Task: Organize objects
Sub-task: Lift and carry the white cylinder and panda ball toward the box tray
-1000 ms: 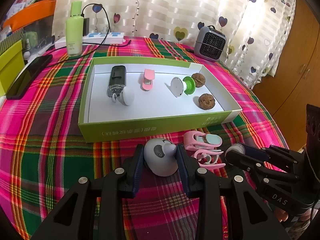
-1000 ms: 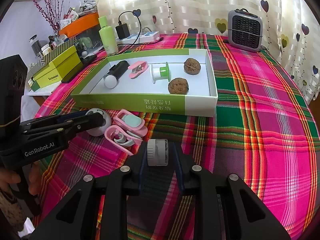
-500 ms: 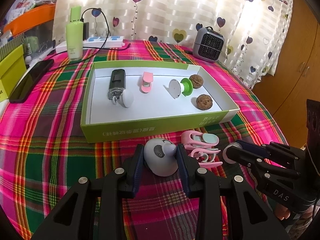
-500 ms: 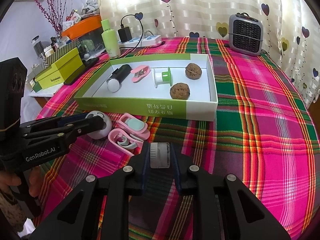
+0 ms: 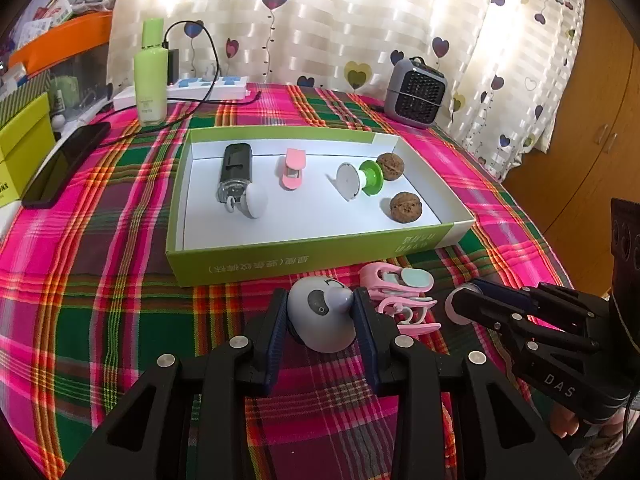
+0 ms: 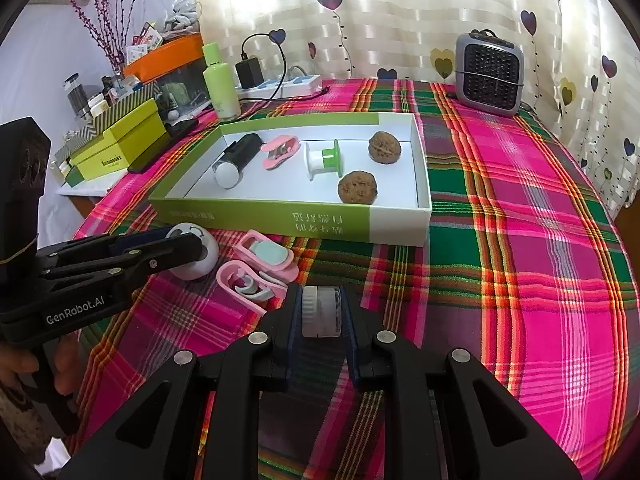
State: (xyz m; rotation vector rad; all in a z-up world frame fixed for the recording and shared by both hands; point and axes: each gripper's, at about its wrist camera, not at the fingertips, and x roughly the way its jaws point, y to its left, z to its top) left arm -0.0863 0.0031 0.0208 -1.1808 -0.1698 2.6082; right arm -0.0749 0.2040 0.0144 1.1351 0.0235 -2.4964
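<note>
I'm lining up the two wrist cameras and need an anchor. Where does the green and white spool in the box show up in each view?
Left wrist view: the green and white spool lies in the right half of the green box, just left of the far walnut.
Right wrist view: the spool lies mid-box, left of both walnuts.
Shared landmark: the grey heater beyond the box.

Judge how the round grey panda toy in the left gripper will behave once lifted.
The panda toy looks smooth and domed, so it may slip or pivot between the left gripper pads. It seems rigid plastic, probably light. Set down, it might roll.
</note>
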